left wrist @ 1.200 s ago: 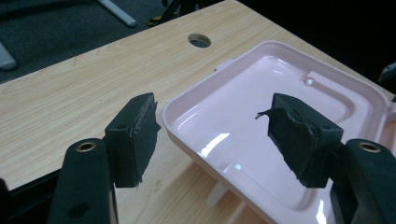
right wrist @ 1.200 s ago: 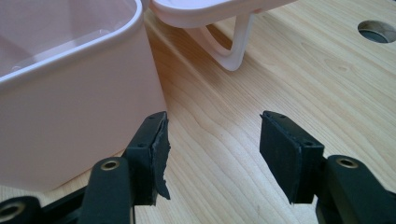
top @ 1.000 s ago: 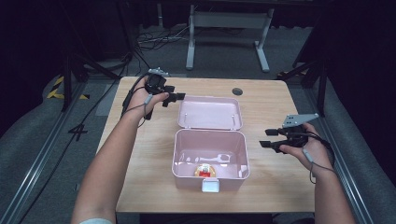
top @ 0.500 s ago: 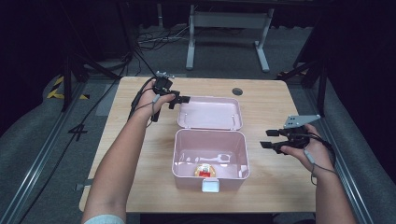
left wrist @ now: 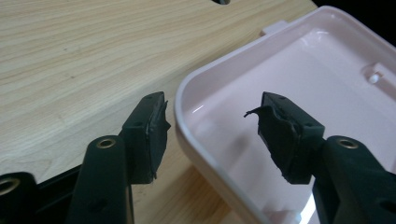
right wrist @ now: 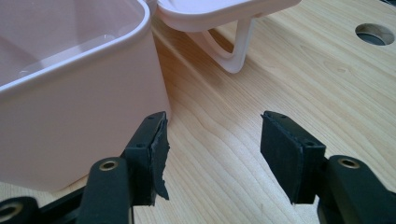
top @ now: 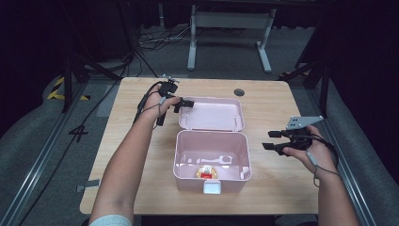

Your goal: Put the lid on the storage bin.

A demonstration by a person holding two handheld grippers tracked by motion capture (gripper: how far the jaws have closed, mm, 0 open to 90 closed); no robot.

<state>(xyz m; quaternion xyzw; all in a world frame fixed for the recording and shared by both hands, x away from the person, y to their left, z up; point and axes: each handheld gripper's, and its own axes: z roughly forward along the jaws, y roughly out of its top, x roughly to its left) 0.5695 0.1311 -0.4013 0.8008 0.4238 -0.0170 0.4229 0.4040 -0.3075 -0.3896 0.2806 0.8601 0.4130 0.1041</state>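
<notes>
- The left claw [top: 184, 104] hangs at the left rim of the pink lid [top: 211, 114], toward 11 o'clock on the tabletop [top: 141, 94]. Its jaws are spread wide and hold nothing.
- In the left gripper view, that claw [left wrist: 212, 121] straddles the lid's rounded corner [left wrist: 187, 93]: one jaw over bare wood, the other over the lid's glossy inside.
- The right claw [top: 272, 140] sits at 3 o'clock, just beside the right wall of the pink box [top: 211, 153], jaws parted and empty.
- In the right gripper view, the right claw [right wrist: 212, 135] points along the wood, with the box wall [right wrist: 70, 107] at its 10 o'clock and a lid handle [right wrist: 236, 46] at 12.
- The box stands open at the tabletop's centre, its lid laid back flat toward 12 o'clock.
- A small red and yellow item [top: 205, 171] lies inside the box near the front wall; what it is I cannot tell.
- A white latch [top: 211, 187] sits on the box front at 6 o'clock.
- A round cable hole [top: 239, 92] lies at 12 o'clock.
</notes>
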